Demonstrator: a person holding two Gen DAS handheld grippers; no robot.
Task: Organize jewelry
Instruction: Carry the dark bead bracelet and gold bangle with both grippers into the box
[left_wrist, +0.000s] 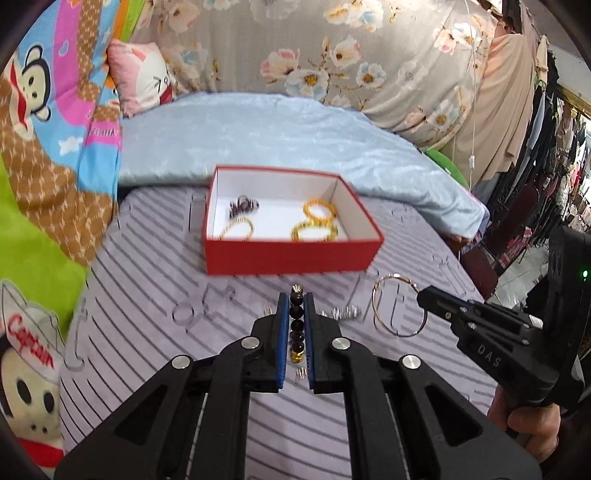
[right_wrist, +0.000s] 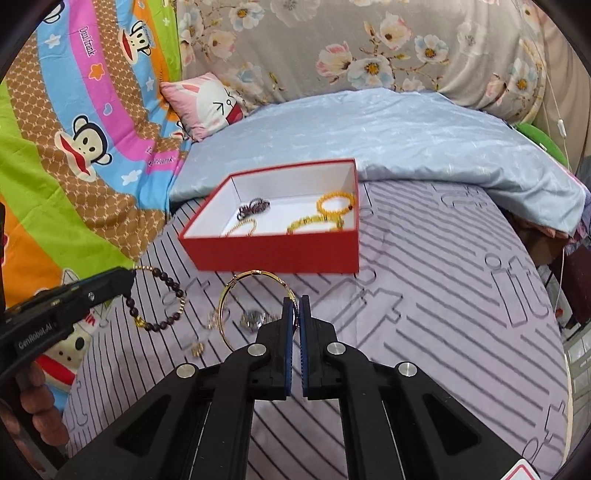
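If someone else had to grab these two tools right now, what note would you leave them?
Left gripper: shut on the dark bead bracelet, which hangs off the bed.
Right gripper: shut on the thin gold bangle, also lifted.
Red box: sits open on the striped sheet, already holding several yellow bracelets and a dark one.
Left to do: drop both held pieces into the box, then collect the small silvery bits on the sheet below the grippers.

Striped lilac bedsheet (right_wrist: 443, 295), blue quilt (right_wrist: 388, 136) — floral fabric (right_wrist: 369, 44) behind.
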